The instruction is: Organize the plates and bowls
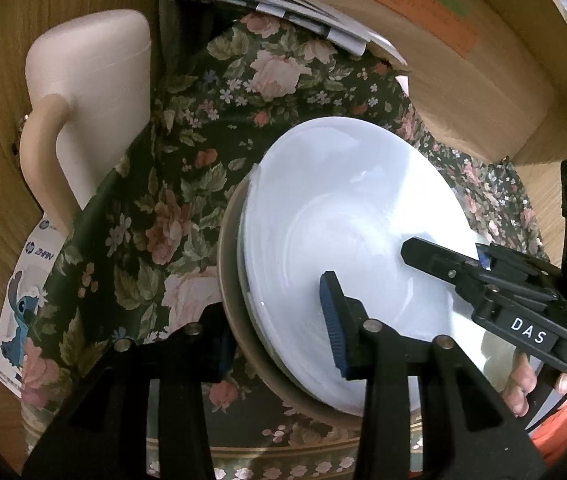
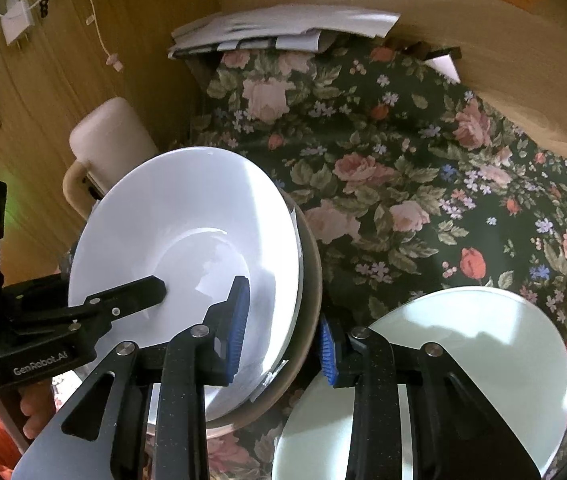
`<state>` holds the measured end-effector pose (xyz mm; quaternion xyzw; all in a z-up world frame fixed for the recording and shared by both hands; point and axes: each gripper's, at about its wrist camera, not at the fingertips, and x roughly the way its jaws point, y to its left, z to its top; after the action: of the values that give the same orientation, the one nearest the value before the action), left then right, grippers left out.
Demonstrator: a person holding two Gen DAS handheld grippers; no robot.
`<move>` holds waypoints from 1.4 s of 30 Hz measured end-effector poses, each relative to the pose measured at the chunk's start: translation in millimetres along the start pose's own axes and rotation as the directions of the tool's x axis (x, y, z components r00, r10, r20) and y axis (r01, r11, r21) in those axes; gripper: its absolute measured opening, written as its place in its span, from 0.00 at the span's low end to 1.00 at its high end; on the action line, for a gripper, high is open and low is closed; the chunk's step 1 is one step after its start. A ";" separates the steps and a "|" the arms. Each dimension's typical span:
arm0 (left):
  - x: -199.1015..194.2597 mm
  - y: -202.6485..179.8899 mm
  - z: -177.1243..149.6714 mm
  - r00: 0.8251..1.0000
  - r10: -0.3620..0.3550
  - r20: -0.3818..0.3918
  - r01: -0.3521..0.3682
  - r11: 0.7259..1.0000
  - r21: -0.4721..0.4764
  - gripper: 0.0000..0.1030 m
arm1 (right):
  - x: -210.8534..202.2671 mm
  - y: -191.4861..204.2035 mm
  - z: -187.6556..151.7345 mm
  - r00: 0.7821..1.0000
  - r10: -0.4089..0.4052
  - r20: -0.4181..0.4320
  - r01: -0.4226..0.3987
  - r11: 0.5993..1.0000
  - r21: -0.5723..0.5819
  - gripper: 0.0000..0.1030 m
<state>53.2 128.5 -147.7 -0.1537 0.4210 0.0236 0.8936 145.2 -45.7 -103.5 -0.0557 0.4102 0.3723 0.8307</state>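
- Covering the whole work surface, a dark flowered cloth point(image 2: 403, 184) lies over the table, with pale wood walls close around it and a stack of papers point(image 2: 283, 32) at the far end.
- Beside the left wall stands a cream jug point(image 1: 95, 80) with a curved handle, well apart from the grippers.
- A pile of dishes sits at the middle of the cloth: a white plate point(image 1: 347, 216) on top of what look like more white plates, all nested in a brownish bowl point(image 1: 235, 292) whose rim shows around them.
- A separate pale plate point(image 2: 483, 360) lies on the cloth just beside the pile, under the right gripper.
- The left gripper point(image 1: 279, 328) straddles the near rim of the pile, one finger over the white plate and one outside the bowl; its jaws stand wide, gripping nothing.
- The right gripper point(image 2: 283, 332) straddles the opposite rim the same way, also spread wide and empty.
- My guess is the stacking step is in hand: the pile is gathered and the lone plate is not yet added.
- Next would call for closing one gripper on a rim, squarely, since glazed plates slip easily.
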 end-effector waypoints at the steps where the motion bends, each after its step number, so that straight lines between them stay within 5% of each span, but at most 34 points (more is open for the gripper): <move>1: -1.0 -1.1 1.5 1.000 -0.002 0.002 0.002 1.000 -0.001 0.37 | -2.8 -0.4 0.7 1.000 -0.001 0.008 0.001 1.000 0.001 0.28; 24: -12.3 -54.0 4.1 0.996 -0.069 0.055 0.064 0.994 0.089 0.37 | -61.4 -24.2 -3.3 0.987 -0.075 0.141 0.069 0.997 0.046 0.26; 42: -17.2 -95.7 -6.0 0.991 -0.130 0.025 0.124 0.977 0.174 0.37 | -101.1 -53.4 -27.3 0.974 -0.139 0.179 0.118 0.986 0.121 0.26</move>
<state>54.0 37.2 -113.8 -0.1019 0.3945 -0.0672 0.9108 124.2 -152.7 -59.7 -0.0010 0.3456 0.2983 0.8897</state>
